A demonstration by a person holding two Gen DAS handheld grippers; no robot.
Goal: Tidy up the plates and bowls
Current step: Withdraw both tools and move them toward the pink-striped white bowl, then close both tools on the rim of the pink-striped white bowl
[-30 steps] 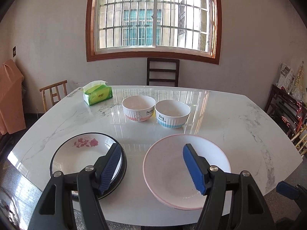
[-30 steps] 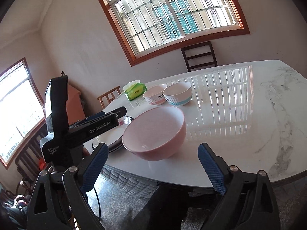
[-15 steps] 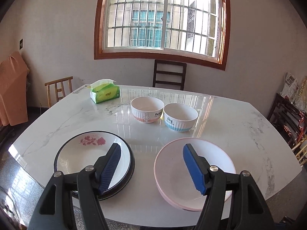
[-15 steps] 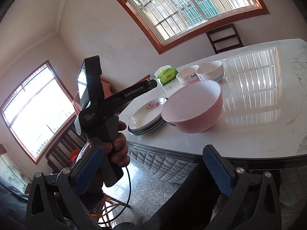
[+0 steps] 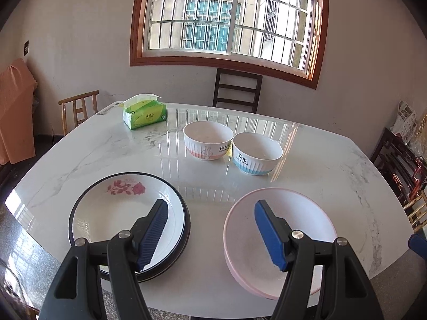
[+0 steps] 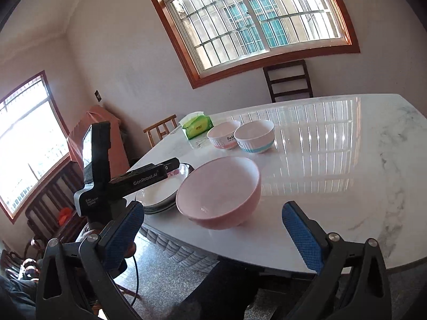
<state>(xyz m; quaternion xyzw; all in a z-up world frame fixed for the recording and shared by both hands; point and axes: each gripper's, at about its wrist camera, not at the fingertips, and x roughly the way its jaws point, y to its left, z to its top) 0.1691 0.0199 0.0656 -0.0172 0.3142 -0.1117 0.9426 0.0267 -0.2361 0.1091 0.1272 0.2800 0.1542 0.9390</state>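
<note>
On the table (image 5: 320, 165), plate (image 5: 112, 213) left of big bowl (image 5: 299, 213); two bowls (image 5: 208, 136) behind.

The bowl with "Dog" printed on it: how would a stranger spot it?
Find the white marble table under the barred window. Two small bowls sit together mid-table; the Dog bowl is the right one, with blue stripes where its Rabbit neighbour has pink.

Green tissue pack (image 5: 145, 114) on marble table (image 5: 333, 176), dark chair (image 5: 237, 90), barred window (image 5: 226, 18)

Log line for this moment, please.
left gripper: open, empty | right gripper: open, empty | pink bowl, rose plate: on table, untouched
</note>
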